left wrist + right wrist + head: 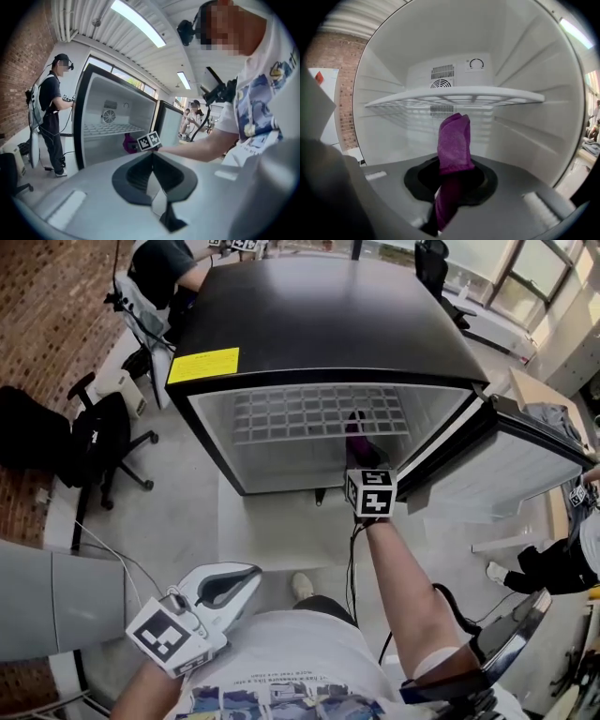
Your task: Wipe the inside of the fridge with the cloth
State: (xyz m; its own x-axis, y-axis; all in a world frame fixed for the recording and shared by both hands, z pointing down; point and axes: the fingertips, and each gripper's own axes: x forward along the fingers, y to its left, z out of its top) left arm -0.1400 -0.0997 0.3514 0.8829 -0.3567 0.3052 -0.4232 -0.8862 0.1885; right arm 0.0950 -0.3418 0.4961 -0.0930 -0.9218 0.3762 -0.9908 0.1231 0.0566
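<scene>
Pinched tight in the right gripper [449, 197], the purple cloth [453, 140] stands at the fridge [525, 131] mouth, near the wire shelf [454, 96]. Best press it flat against a wall and sweep evenly. Left gripper [157, 187], closed and empty, hangs back.

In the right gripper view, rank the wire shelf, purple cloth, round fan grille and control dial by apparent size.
1. wire shelf, widest across the view
2. purple cloth, enlarged by nearness to the camera, so this rank is unsure
3. round fan grille
4. control dial
</scene>
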